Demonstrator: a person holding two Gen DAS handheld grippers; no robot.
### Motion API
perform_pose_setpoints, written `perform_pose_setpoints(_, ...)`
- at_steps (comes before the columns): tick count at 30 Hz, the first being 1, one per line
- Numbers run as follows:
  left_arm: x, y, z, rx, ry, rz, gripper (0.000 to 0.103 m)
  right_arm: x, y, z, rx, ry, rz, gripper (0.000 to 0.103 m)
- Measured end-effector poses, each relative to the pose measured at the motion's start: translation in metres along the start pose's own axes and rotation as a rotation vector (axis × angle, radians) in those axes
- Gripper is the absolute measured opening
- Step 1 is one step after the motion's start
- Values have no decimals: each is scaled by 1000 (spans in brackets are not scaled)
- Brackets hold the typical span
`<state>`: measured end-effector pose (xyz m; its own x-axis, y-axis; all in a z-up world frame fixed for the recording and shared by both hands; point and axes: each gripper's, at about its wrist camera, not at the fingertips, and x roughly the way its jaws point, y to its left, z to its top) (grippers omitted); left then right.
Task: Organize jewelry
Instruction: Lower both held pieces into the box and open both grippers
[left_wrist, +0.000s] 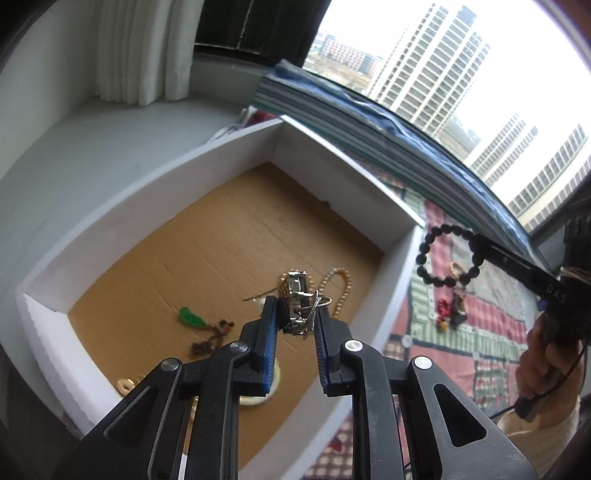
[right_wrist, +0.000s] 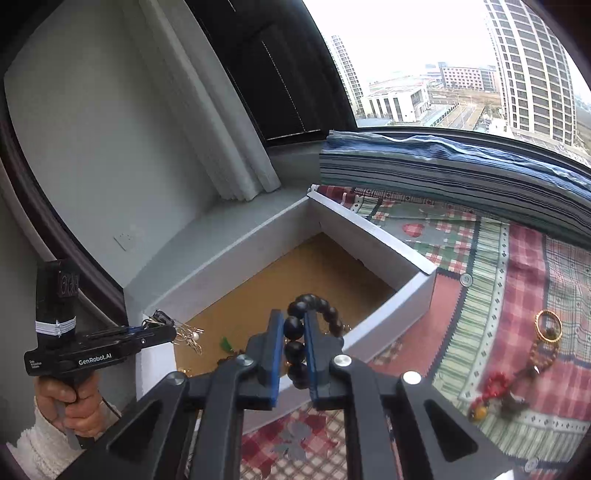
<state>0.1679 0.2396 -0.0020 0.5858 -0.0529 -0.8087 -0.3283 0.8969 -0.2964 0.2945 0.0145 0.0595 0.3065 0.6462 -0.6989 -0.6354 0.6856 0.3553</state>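
Observation:
My left gripper (left_wrist: 296, 307) is shut on a silver watch (left_wrist: 295, 295) with a spotted strap, and a thin chain hangs from it. It hovers over a white box (left_wrist: 155, 184) with a cardboard floor. My right gripper (right_wrist: 293, 318) is shut on a black bead bracelet (right_wrist: 295, 328), at the box's near right wall (right_wrist: 391, 317). In the left wrist view the right gripper (left_wrist: 476, 242) holds the bracelet (left_wrist: 424, 254) just beyond the box's right wall. In the right wrist view the left gripper (right_wrist: 168, 330) is over the box's left corner.
In the box lie a green pendant (left_wrist: 190, 317), a pearl strand (left_wrist: 340, 288), a brown cord (left_wrist: 210, 338) and a gold ring (left_wrist: 125, 384). On the patchwork quilt (right_wrist: 517, 258) lie a gold bangle (right_wrist: 548, 326) and red beads (right_wrist: 493, 386). Folded striped cloth (right_wrist: 443, 166) lines the window.

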Motion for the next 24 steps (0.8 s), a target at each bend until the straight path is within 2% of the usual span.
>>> perform_pose_setpoints(5, 38, 19, 9, -24, 23, 84, 17, 76, 4, 29, -24, 66, -114, 12)
perform_pose_setpoints(8, 48, 20, 12, -13, 10, 119, 22, 104, 7, 40, -17, 63, -70, 14)
perform_pose_setpoints(9, 48, 20, 11, -11, 2, 143, 32, 104, 7, 41, 1, 48, -61, 25)
perform_pose_setpoints(10, 47, 20, 11, -12, -5, 165, 48, 101, 8, 41, 26, 28, -57, 30)
perform_pose_setpoints(11, 43, 20, 10, -14, -18, 173, 56, 93, 8, 39, 51, 1, -45, 40)
perform_pose_setpoints(12, 38, 21, 7, -14, -34, 170, 68, 84, 10, 37, 62, -29, -28, 40)
perform_pose_setpoints(13, 32, 21, 4, -14, -46, 166, 75, 72, 12, 35, 59, -52, -20, 40)
perform_pose_setpoints(16, 14, 15, -11, -2, -63, 141, 79, 32, 19, 23, 18, -95, -36, 44)
perform_pose_setpoints(18, 2, 5, -25, 24, -77, 115, 83, 4, 21, 7, -3, -110, -56, 55)
perform_pose_setpoints(21, -16, -20, -49, 82, -113, 79, 91, -33, 22, -26, -41, -99, -121, 66)
perform_pose_setpoints(24, -26, -52, -77, 150, -139, 36, 95, -62, 18, -64, -81, -84, -220, 66)
